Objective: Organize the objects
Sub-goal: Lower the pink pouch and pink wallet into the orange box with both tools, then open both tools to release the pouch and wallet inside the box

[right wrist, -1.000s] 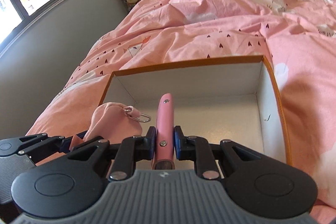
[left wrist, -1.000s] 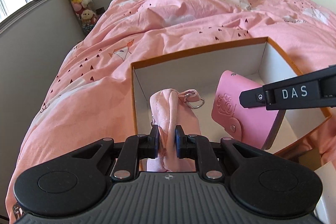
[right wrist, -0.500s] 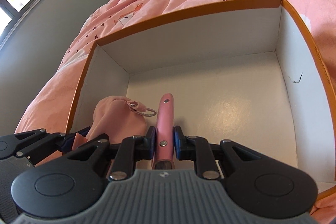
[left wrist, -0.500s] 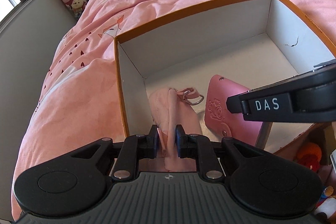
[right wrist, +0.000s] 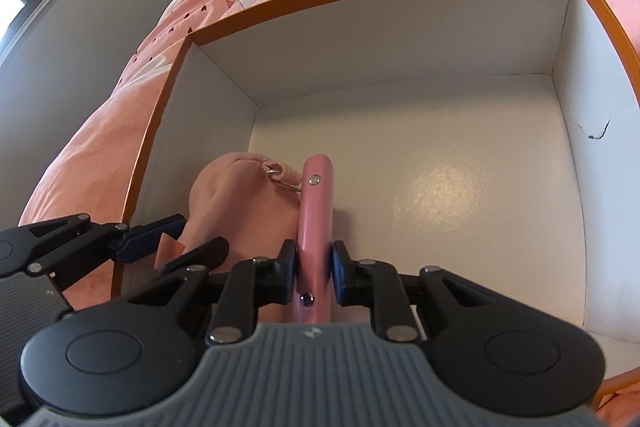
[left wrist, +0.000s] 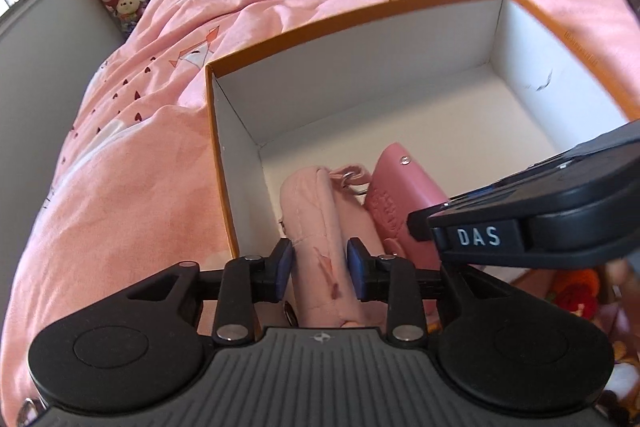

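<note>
Lower now, pouch (left wrist: 320, 227) between opening left tongs (left wrist: 319, 264)

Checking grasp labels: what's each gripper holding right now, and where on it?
Right gripper clamps the pink wallet across its near end. Left gripper is opening; the pink fabric pouch sits between its pads, apparently released.

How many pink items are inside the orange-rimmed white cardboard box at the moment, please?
2. A soft pale pink fabric pouch stands near the box's left wall between the left gripper's opening jaws; a pink leather card holder beside it is clamped in the right gripper. Nothing else shows.
</note>
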Demonstrator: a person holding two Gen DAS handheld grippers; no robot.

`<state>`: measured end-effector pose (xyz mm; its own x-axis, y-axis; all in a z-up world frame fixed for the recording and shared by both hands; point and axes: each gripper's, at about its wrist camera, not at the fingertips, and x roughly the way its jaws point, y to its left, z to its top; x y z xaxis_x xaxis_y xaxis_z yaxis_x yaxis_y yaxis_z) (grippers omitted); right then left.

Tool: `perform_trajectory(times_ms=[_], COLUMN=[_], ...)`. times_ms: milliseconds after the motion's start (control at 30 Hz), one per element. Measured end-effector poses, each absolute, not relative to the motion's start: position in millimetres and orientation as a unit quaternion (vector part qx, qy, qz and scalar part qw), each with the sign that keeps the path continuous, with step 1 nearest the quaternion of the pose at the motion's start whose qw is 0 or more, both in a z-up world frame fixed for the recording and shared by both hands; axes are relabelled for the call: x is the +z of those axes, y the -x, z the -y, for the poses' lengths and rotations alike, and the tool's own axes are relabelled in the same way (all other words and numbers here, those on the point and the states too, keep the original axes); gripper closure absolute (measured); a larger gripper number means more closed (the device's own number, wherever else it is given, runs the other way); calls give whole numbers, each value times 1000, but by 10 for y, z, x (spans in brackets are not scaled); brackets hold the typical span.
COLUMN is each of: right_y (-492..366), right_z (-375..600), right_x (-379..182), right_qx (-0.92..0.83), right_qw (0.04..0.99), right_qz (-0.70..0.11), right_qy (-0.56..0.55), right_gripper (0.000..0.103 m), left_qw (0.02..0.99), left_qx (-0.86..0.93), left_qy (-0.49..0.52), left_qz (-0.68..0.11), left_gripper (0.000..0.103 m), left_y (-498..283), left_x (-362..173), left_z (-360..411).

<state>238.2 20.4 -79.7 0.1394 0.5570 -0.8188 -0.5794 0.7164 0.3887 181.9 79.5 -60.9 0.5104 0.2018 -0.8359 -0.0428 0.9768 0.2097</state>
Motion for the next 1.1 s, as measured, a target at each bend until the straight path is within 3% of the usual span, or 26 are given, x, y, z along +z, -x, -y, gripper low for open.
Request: perform_trajectory(times_ms=[467,1100], right_y=[-2169,-2157], right_z=[-440,-668], right_x=[-704,-723], right_qx=[387,412], right_qw=[770,738], right_qz=[-501,-532], right_qy=[85,60], right_gripper=[83,79], left_qw=[910,892], left_qx=[28,42], left_qy=[30,77], left_qz=[-413,-443], left_gripper=[59,57], left_y=[-1313,-1364], left_x=[-162,-375], left_z=[-1255,-1389])
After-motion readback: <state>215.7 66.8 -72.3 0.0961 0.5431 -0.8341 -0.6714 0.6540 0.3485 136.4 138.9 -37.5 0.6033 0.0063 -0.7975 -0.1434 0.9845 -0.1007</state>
